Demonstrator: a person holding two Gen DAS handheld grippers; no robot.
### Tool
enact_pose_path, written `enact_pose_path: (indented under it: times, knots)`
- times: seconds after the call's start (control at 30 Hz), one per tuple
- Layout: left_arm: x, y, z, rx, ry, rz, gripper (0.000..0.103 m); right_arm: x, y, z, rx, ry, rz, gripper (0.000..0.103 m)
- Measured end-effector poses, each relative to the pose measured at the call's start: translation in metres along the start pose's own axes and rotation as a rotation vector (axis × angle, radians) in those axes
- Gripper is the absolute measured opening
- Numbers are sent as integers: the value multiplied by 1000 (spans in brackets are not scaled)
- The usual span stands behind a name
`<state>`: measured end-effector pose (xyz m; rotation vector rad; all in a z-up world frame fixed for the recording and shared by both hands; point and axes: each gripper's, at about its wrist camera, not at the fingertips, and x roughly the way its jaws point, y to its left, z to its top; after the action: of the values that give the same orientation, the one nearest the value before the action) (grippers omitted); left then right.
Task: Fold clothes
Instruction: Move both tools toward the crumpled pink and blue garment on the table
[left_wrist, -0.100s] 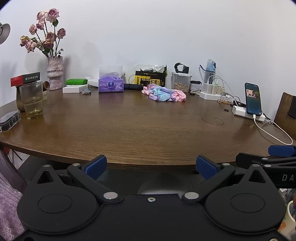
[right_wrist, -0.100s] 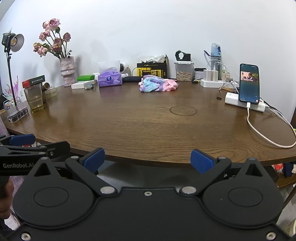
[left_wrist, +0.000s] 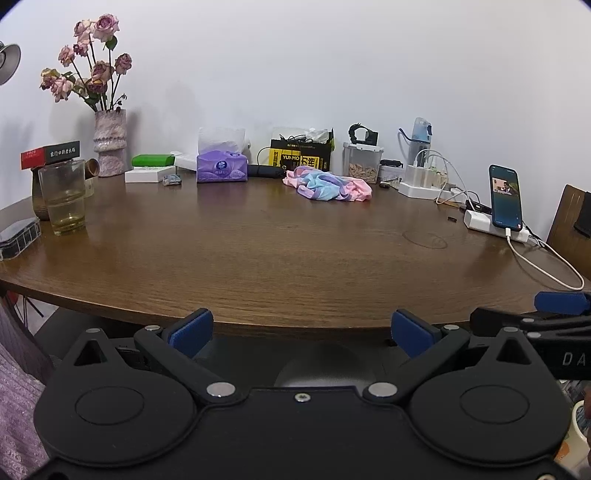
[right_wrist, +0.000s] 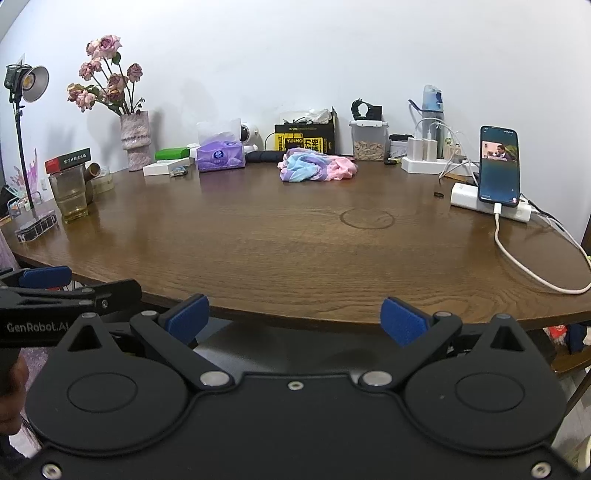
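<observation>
A crumpled pink, blue and purple garment (left_wrist: 327, 187) (right_wrist: 317, 168) lies at the far side of the brown wooden table (left_wrist: 277, 258) (right_wrist: 295, 251), close to the wall. My left gripper (left_wrist: 301, 330) is open and empty, held just off the table's near edge, far from the garment. My right gripper (right_wrist: 293, 319) is open and empty too, also at the near edge. Each gripper shows in the other's view: the right one (left_wrist: 561, 306) at the right border, the left one (right_wrist: 48, 280) at the left border.
Along the wall stand a vase of roses (left_wrist: 109, 144), a purple tissue box (left_wrist: 221, 168), a yellow-black box (left_wrist: 301, 157), a jar (left_wrist: 362, 166) and chargers (left_wrist: 424, 181). A glass (left_wrist: 62, 197) stands far left. A phone on a power strip (right_wrist: 498, 166) with a white cable (right_wrist: 524, 258) sits right.
</observation>
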<state>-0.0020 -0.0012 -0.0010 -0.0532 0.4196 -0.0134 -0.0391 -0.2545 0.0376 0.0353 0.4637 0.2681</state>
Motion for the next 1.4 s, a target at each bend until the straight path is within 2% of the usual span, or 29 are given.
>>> enact_pose_path:
  times: [0.27, 0.37, 0.53, 0.93, 1.17, 1.4]
  knots:
    - [5, 0, 3, -3, 28, 3, 103, -6, 4, 0, 1, -5, -12, 102]
    - [7, 1, 1, 2, 33, 15, 103, 6, 4, 2, 14, 27, 3, 102]
    - [12, 5, 2, -17, 57, 12, 103, 7, 0, -1, 6, 25, 2, 102]
    - [14, 1, 2, 7, 66, 11, 103, 11, 3, -2, 21, 34, -8, 102]
    - [19, 3, -6, -6, 97, 7, 103, 17, 1, -13, 31, 60, -2, 102]
    - [24, 0, 3, 24, 74, -22, 103, 18, -1, -15, 32, 33, -11, 102]
